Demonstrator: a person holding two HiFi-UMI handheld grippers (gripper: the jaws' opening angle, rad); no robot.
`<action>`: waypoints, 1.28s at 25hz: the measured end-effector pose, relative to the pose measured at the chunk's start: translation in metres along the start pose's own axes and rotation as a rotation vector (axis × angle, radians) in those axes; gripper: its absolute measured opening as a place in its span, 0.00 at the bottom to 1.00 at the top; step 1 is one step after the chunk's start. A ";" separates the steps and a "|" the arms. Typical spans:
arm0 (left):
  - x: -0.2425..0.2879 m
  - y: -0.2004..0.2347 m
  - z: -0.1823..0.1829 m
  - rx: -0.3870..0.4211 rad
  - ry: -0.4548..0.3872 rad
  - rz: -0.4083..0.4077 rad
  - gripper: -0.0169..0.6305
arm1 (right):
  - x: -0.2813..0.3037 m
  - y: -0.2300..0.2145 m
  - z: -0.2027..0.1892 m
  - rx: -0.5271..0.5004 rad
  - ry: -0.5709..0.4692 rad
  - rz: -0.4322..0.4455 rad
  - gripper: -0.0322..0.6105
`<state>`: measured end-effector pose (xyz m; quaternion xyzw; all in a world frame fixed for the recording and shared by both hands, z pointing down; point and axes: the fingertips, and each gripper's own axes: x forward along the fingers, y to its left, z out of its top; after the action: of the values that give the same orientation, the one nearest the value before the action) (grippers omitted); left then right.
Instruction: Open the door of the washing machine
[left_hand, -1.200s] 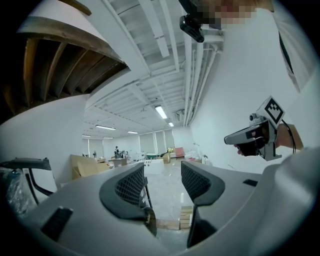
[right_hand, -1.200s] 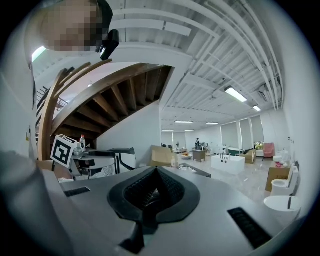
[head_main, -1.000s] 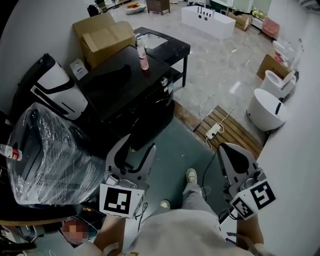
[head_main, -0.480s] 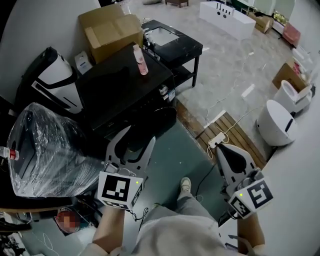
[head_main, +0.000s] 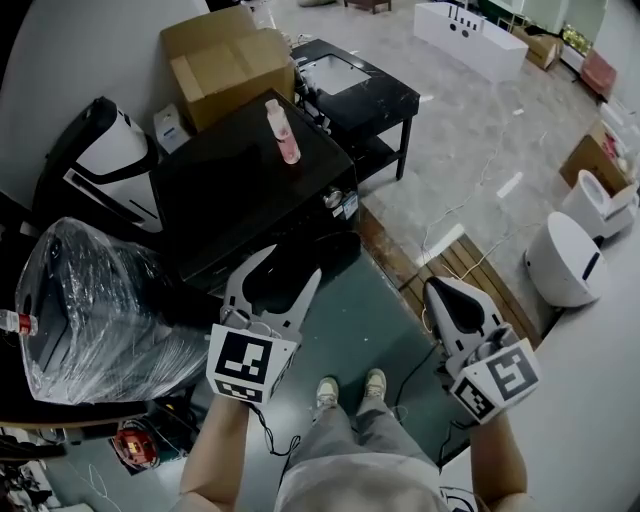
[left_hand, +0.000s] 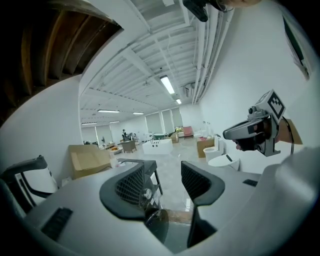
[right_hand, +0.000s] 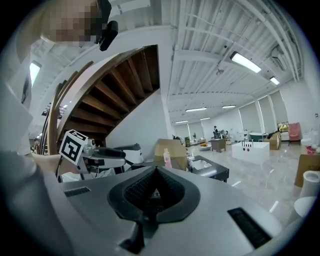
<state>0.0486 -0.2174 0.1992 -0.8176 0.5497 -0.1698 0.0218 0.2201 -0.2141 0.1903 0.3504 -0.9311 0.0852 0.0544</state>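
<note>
The black washing machine (head_main: 240, 180) stands ahead of me on the left, with a pink bottle (head_main: 283, 130) upright on its top. Its round dark door (head_main: 335, 250) faces the green floor and is closed. My left gripper (head_main: 290, 265) hangs just in front of the door, jaws open and empty. In the left gripper view, the left gripper (left_hand: 165, 182) frames the door (left_hand: 156, 227) and a small knob (left_hand: 146, 194) between its jaws. My right gripper (head_main: 432, 287) floats further right over the floor, shut on nothing. In its own view the right gripper (right_hand: 155, 175) shows its pads closed together.
Cardboard boxes (head_main: 225, 60) and a low black table (head_main: 350, 85) stand behind the machine. A plastic-wrapped object (head_main: 90, 300) and a black-and-white appliance (head_main: 100, 160) crowd the left. A power strip on wooden slats (head_main: 450, 255) and a round white unit (head_main: 565, 260) lie to the right.
Both grippers have moved forward towards the washing machine and a little down. The person's feet have stepped forward. Neither gripper's jaws have changed.
</note>
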 end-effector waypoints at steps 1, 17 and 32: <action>0.009 0.002 -0.005 0.010 -0.003 -0.011 0.40 | 0.009 -0.002 -0.005 -0.003 0.008 0.001 0.09; 0.161 0.023 -0.179 0.078 0.187 -0.117 0.40 | 0.135 -0.057 -0.124 0.067 0.088 -0.018 0.09; 0.274 0.029 -0.343 0.152 0.425 -0.140 0.37 | 0.193 -0.108 -0.237 0.170 0.172 -0.044 0.09</action>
<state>0.0118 -0.4253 0.5848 -0.7956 0.4697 -0.3800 -0.0448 0.1571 -0.3715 0.4668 0.3657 -0.9044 0.1925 0.1057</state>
